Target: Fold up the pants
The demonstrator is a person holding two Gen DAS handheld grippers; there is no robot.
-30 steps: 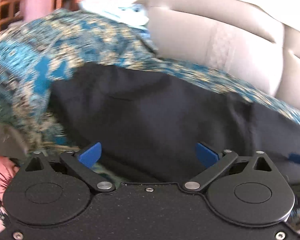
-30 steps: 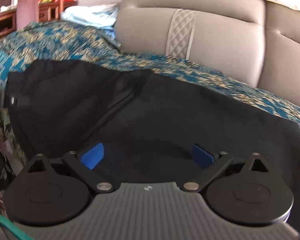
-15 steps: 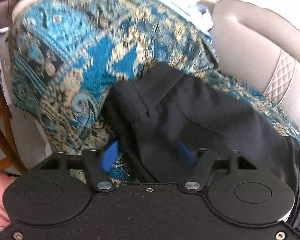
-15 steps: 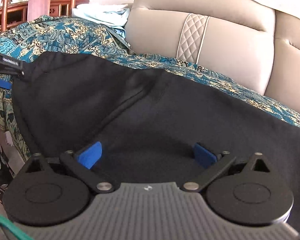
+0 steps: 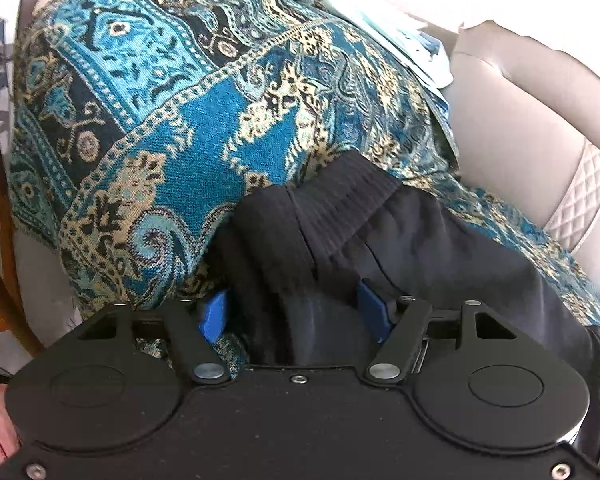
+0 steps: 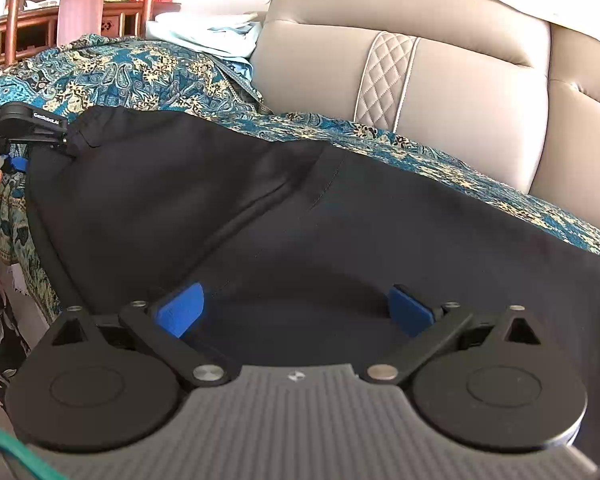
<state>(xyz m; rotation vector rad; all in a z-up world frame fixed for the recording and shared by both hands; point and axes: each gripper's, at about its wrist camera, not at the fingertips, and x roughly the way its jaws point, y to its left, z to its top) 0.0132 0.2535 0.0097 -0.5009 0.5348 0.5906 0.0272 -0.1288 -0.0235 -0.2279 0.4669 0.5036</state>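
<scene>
— Where are the pants?

— The black pants (image 6: 300, 216) lie spread across the middle of the frame on a blue patterned throw (image 6: 140, 72) over the beige sofa (image 6: 460, 112).

— And your grippers?

— My left gripper (image 5: 294, 312) has its fingers around the bunched ribbed waistband (image 5: 340, 208), not fully clenched. My right gripper (image 6: 296, 312) is spread wide, released, low in the frame over the cloth.

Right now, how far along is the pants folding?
Early. Done: black pants spread across the patterned throw on the sofa. In hand: left gripper straddles the ribbed waistband; right gripper hovers open over the fabric. Left: no fold visible yet.
</scene>
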